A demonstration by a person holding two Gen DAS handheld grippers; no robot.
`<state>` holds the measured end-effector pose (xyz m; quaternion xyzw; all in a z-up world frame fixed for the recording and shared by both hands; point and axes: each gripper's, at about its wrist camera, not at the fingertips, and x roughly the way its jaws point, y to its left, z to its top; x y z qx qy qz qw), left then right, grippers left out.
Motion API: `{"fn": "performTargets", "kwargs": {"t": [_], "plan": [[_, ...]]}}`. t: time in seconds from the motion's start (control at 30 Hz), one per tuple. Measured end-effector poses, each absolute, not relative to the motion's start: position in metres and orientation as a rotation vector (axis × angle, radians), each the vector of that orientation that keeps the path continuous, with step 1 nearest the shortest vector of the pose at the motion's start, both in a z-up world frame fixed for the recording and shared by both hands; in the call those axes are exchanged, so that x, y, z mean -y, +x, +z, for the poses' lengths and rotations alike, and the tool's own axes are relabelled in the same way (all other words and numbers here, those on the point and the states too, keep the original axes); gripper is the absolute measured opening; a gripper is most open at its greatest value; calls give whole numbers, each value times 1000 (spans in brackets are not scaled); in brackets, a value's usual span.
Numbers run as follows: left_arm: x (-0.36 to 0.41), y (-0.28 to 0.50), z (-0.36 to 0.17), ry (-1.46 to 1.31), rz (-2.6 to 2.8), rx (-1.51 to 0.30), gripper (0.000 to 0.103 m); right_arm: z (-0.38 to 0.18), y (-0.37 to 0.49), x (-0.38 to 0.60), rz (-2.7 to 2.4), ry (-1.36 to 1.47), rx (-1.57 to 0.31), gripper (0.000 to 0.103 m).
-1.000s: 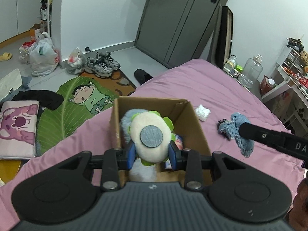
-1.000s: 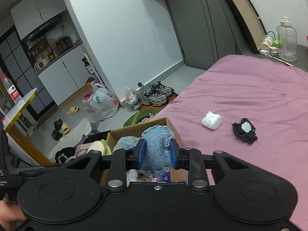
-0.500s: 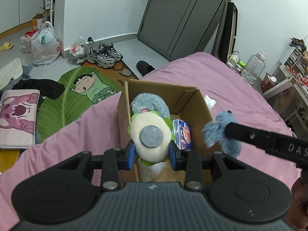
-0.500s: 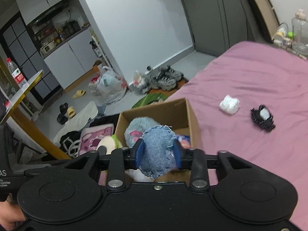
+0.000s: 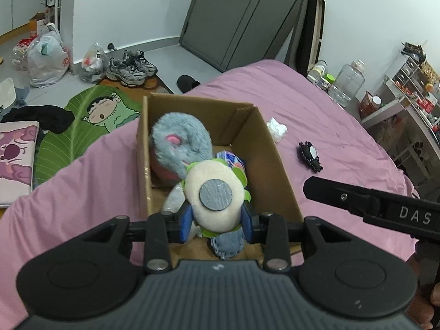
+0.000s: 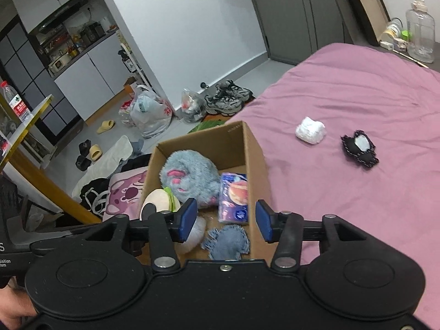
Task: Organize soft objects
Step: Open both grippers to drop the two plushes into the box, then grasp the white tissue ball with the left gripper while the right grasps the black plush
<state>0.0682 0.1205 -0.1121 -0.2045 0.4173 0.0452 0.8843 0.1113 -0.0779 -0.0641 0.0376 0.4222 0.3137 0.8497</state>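
Note:
A cardboard box (image 5: 277, 165) (image 6: 255, 148) sits on the pink bed. My left gripper (image 5: 216, 218) is shut on a cream plush with green edges and a grey disc (image 5: 216, 198) and holds it over the box. It also shows in the right wrist view (image 6: 158, 200). My right gripper (image 6: 225, 221) is open and empty above the box. A blue denim piece (image 6: 227, 243) (image 5: 228, 243) lies on the box floor below it. The box also holds a grey furry plush (image 6: 189, 176) (image 5: 178, 140) and a tissue pack (image 6: 233, 198).
A white wad (image 6: 310, 130) (image 5: 276, 129) and a black-and-white soft piece (image 6: 359, 148) (image 5: 309, 154) lie on the bed right of the box. Shoes, bags and a cartoon mat (image 5: 82, 121) are on the floor beyond. Bottles (image 6: 420, 30) stand past the bed.
My right gripper has opened and the denim piece has dropped into the box. Both grippers have moved closer over the box; the left still holds the cream plush.

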Motion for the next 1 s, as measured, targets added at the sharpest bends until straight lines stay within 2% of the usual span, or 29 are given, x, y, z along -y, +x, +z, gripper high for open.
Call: {"fn": "performTargets", "kwargs": {"t": [0.1,0.2,0.23,0.27,0.33,0.57,0.7,0.87,1.0], "plan": [[-114,72,-115,-417,82,-889,35,-66,114,88,643,87,-902,49],[-111,77,-116,-398,84,-920,42,-67,119,98,630,90,-906,52],[-110,78,-116,-391,90,-926,50,-67,120,100,624,92,-905,54],[-109,79,-114,-377,95,-926,61,-67,121,102,618,94,-905,54],[-108,81,-109,-350,119,-916,73,-68,125,108,608,105,-910,56],[-109,91,-97,-390,136,-888,75,-71,140,126,571,128,-906,61],[-104,100,-95,-387,134,-882,75,-72,149,137,542,132,-894,70],[-96,111,-92,-371,133,-870,75,-76,161,149,517,138,-891,71],[-88,119,-87,-370,130,-854,75,-79,168,153,509,123,-884,76]]}}
